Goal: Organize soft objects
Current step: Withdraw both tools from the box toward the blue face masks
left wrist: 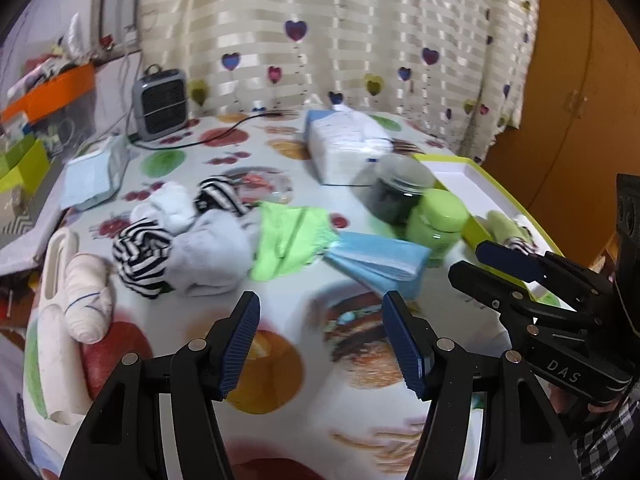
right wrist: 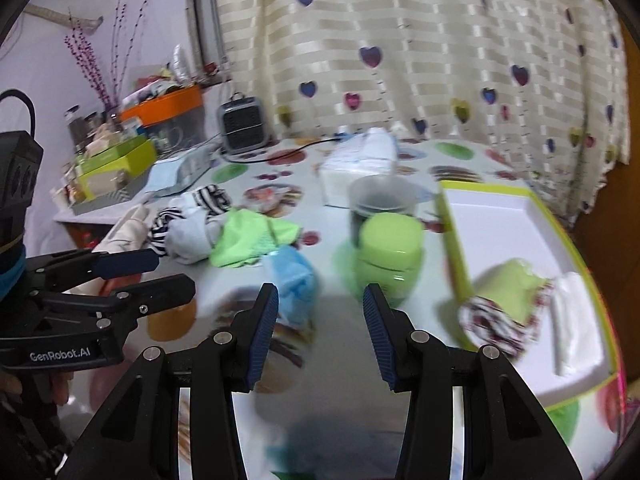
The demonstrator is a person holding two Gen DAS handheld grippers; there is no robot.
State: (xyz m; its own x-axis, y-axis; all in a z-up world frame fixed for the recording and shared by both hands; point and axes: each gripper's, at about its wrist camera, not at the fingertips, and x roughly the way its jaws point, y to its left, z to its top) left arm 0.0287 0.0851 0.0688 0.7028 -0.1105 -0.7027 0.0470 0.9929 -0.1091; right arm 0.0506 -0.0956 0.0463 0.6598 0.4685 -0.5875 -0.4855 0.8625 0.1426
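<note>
A heap of socks lies on the printed tablecloth: striped black-and-white socks (left wrist: 138, 254), white socks (left wrist: 204, 254), then a green cloth (left wrist: 286, 240) and a folded blue cloth (left wrist: 376, 260). My left gripper (left wrist: 320, 344) hovers open over the tablecloth just in front of them, nothing between its fingers. My right gripper (right wrist: 318, 336) is open too, empty, near the blue cloth (right wrist: 294, 276) and a green-lidded jar (right wrist: 388, 256). A white tray with a green rim (right wrist: 516, 216) holds a rolled green cloth (right wrist: 508, 284), a striped roll (right wrist: 486, 320) and a folded white cloth (right wrist: 576, 316).
A dark jar (left wrist: 396, 190) and a tissue pack (left wrist: 344, 144) stand behind the green-lidded jar (left wrist: 436, 224). A small grey heater (left wrist: 160, 104) with a black cable sits at the back. A white roll (left wrist: 86, 296) lies at left. Boxes (right wrist: 116, 168) crowd the side table.
</note>
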